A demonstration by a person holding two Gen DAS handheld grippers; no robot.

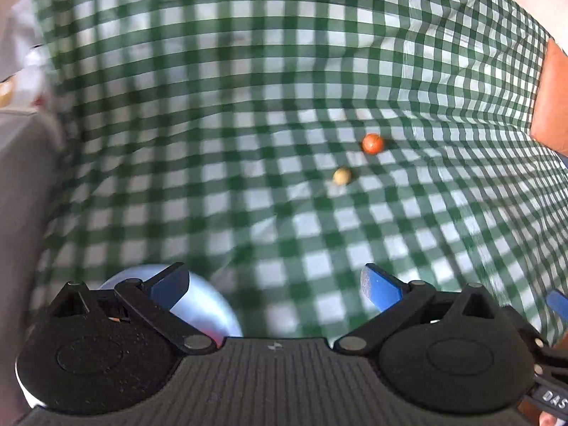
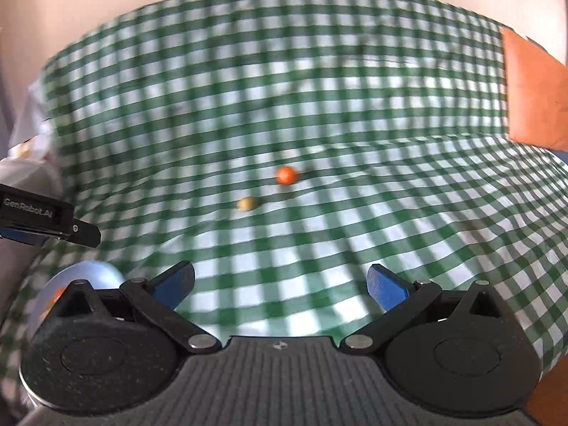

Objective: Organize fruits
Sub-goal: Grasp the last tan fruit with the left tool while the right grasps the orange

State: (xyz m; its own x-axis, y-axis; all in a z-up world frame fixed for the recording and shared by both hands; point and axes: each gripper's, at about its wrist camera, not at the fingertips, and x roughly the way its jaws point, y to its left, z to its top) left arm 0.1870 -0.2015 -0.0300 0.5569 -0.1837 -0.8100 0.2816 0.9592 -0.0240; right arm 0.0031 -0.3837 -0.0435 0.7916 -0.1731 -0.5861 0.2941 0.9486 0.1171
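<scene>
a pale blue bowl (image 1: 198, 305) sits at the near left of the table, half hidden behind the left gripper (image 1: 275, 289) in that gripper's own view. the right wrist view catches the same bowl (image 2: 85, 277) low at its left, with a patch of orange showing inside it; what that patch is cannot be told.

the two loose fruits lie out on the green and white checked cloth (image 1: 284, 106): a small orange-red fruit (image 1: 372, 143) and, just beside it and nearer the grippers, a smaller pale yellow fruit (image 1: 342, 176). they are close but apart, each resting on the cloth, well ahead of both grippers.

both grippers have their blue fingers spread wide with nothing between them. the right gripper (image 2: 280, 284) hangs over bare cloth.

the cloth is rumpled, with a raised fold running across behind the fruits. bare checked cloth stretches around them on all sides. the cloth's far edge meets a pale wall, and an orange-brown panel (image 1: 552, 99) stands at the right edge.

only the right wrist view shows the left gripper's black body with lettering at its left edge, above the bowl. the left wrist view shows a blue fingertip (image 1: 557, 301) and a black strip with white letters at its lower right. both views are motion-blurred.
</scene>
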